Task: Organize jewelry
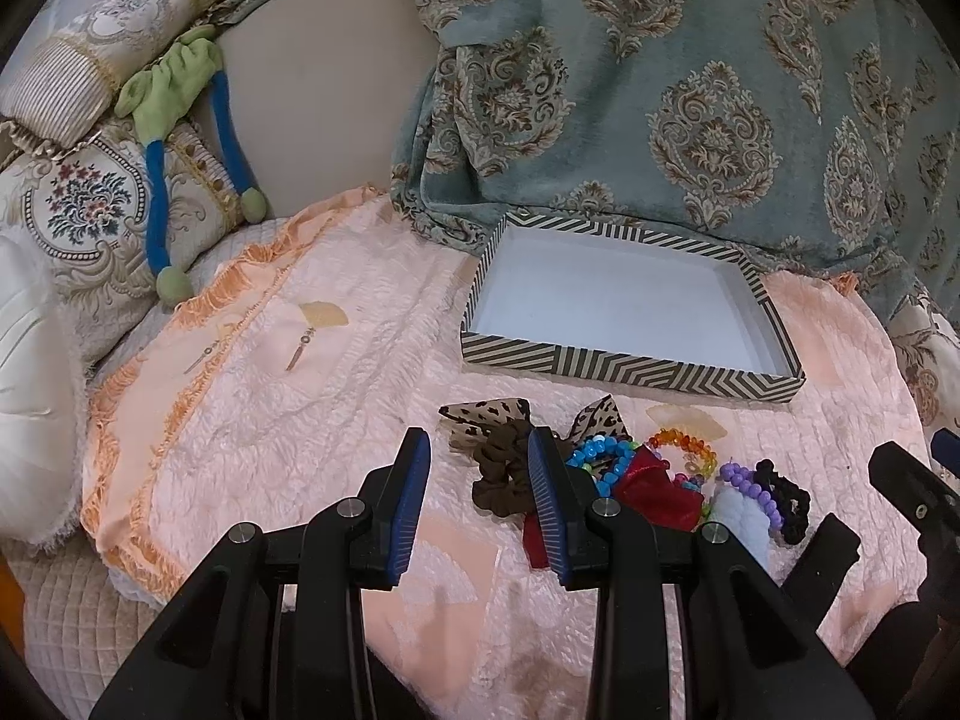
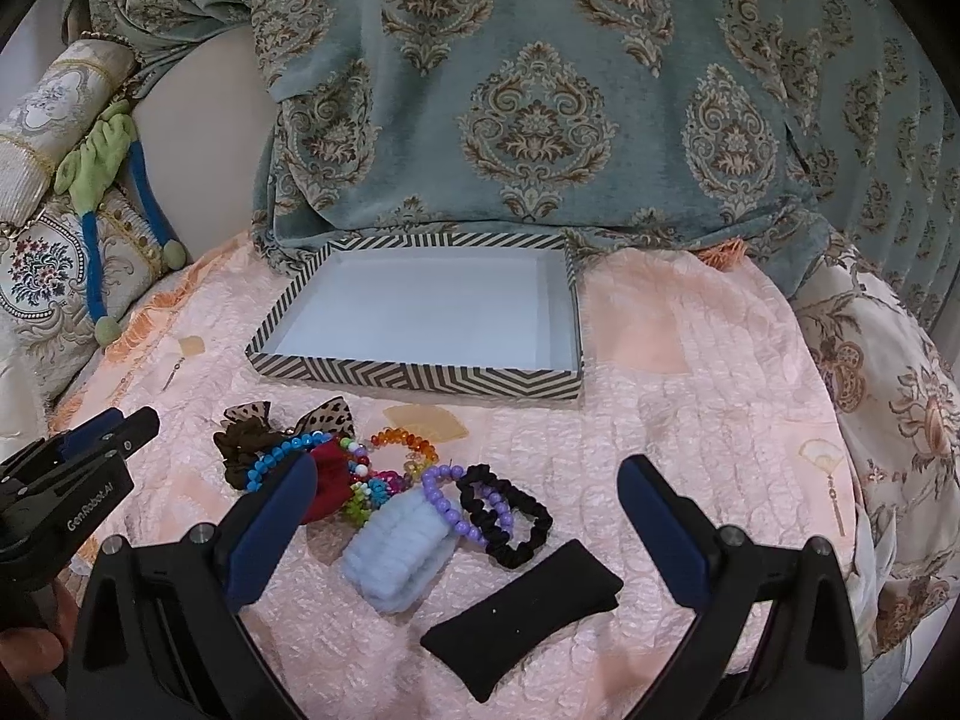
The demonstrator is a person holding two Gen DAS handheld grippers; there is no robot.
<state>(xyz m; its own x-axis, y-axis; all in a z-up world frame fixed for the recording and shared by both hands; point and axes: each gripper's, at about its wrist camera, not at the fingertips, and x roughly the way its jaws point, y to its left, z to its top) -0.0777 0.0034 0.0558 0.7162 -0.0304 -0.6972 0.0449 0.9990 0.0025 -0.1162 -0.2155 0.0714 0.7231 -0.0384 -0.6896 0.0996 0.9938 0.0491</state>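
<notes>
Box (image 2: 420, 378) sits behind the jewelry pile (image 2: 384, 480) (on the bedspread (image 2: 690, 420)) — curtain (image 2: 540, 120) beyond.

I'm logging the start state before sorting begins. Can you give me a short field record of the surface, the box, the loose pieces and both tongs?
surface: pink quilted cloth
box: striped box, open, nothing inside
pile: in front of the box; blue bead bracelet, red scrunchie, purple bead bracelet, black scrunchie, light blue fuzzy band
apart: black pad, nearest the camera
left tongs: open, holding nothing
right tongs: open wide, holding nothing
</notes>
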